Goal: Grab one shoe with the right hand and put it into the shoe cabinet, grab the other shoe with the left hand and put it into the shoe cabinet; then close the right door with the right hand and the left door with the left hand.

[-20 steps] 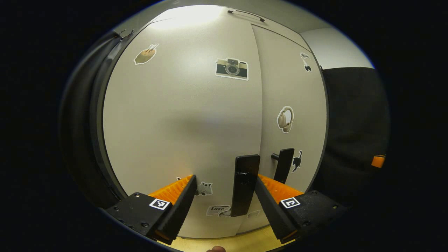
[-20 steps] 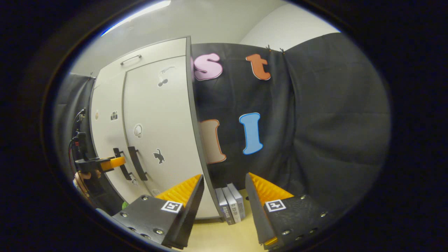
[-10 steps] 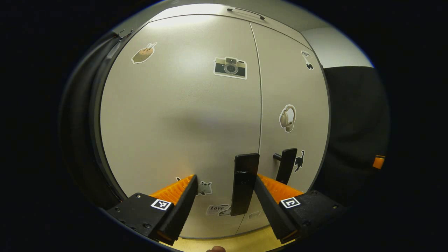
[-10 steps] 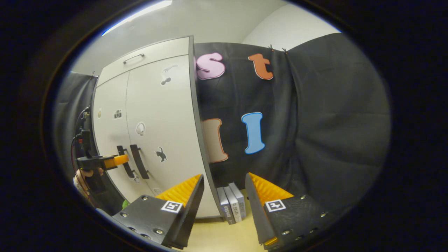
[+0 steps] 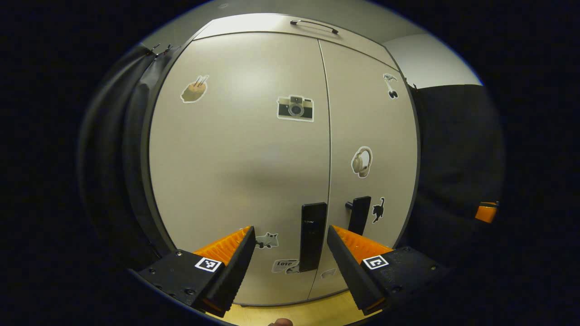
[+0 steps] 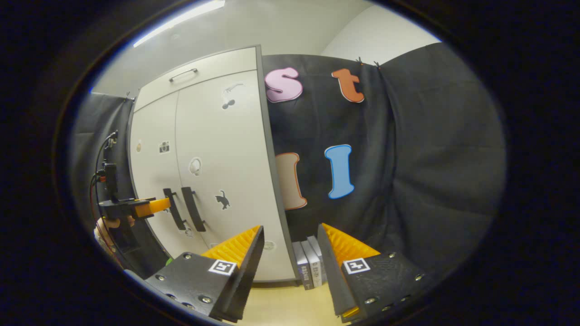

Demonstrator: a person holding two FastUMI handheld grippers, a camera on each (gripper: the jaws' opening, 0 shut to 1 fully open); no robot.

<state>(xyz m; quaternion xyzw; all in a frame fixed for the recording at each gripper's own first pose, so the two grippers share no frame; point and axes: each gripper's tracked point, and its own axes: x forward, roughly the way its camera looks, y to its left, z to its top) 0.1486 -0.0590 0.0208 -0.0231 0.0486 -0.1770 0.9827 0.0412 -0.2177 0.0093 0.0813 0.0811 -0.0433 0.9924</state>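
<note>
The pale shoe cabinet (image 5: 253, 154) faces me in the left gripper view with its left door (image 5: 235, 181) and right door (image 5: 371, 127) both flush and shut. Two dark vertical handles (image 5: 312, 235) sit side by side at the seam. My left gripper (image 5: 290, 228) is open a short way in front of the left door's handle, apart from it. In the right gripper view the cabinet (image 6: 213, 149) stands at the left, and the left gripper (image 6: 156, 206) hovers by the handles, held by a hand (image 6: 106, 226). My right gripper (image 6: 290, 227) is open and holds nothing, off the cabinet's right side.
Three grey books (image 6: 310, 267) stand on the light wooden floor (image 6: 290, 308) against the cabinet's right side. Black cloth walls (image 6: 421, 172) close in the booth on the right and behind. A drawer with a bar handle (image 5: 315, 25) tops the cabinet.
The left door went from slightly ajar to flush. My left gripper has drawn back from its handle. The right gripper's view has turned a little toward the cabinet.
</note>
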